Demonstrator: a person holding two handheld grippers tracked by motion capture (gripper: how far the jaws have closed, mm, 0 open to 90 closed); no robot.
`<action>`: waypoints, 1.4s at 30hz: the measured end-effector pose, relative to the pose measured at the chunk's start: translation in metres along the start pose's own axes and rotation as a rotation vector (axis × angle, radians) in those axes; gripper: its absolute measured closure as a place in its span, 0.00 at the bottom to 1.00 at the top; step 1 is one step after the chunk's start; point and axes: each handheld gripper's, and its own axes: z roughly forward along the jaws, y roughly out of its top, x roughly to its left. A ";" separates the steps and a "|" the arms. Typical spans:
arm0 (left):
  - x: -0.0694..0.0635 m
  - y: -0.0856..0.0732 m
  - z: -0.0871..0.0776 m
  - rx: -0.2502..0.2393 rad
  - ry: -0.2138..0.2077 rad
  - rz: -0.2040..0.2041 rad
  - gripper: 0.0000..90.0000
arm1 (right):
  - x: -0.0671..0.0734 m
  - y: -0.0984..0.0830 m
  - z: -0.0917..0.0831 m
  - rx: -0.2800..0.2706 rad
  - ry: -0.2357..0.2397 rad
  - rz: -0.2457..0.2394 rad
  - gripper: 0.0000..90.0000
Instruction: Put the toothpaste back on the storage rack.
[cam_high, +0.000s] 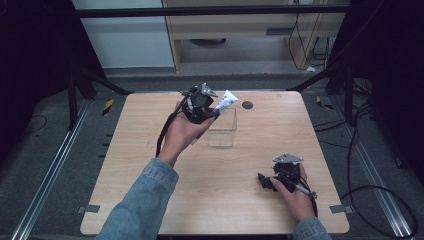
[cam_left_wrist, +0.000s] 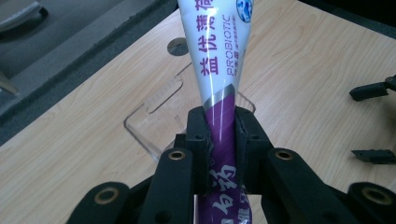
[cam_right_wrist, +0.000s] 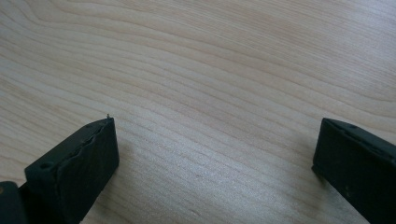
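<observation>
Nearest the person, the right gripper (cam_high: 266, 181) rests low on the pale wood-grain table (cam_high: 150, 150), well to the near right of the clear box; its two black, blocky jaws are spread wide with bare wood between them, as the right gripper view shows. A hand (cam_high: 295, 197) in a denim cuff grips it, and a grey three-cornered plate sits on top.

Farther out, the left gripper (cam_left_wrist: 220, 135) is lifted off the table, just left of the clear box. Its jaws are pinching a soft toothpaste tube (cam_left_wrist: 218, 70) around the purple lower part. The tube is glossy, with a silver band between the purple and a white upper part that flattens and widens toward the far end, printed with purple characters and the word PROBIOTIC.

Beyond the tube stands the clear box (cam_high: 222, 127), a small open-topped container of transparent plastic with thin walls. Behind the box, a dark round hole (cam_high: 247, 105) is set in the tabletop.
</observation>
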 end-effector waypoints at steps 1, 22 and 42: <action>0.000 0.001 0.001 -0.004 -0.002 -0.003 0.86 | 0.000 0.000 0.000 0.001 0.001 0.002 0.00; -0.001 0.028 0.017 -0.065 -0.032 0.008 0.86 | -0.001 0.001 0.001 0.001 0.008 0.001 0.00; -0.001 0.054 0.026 -0.173 -0.053 0.009 0.86 | -0.001 0.002 0.002 -0.001 0.010 -0.001 0.00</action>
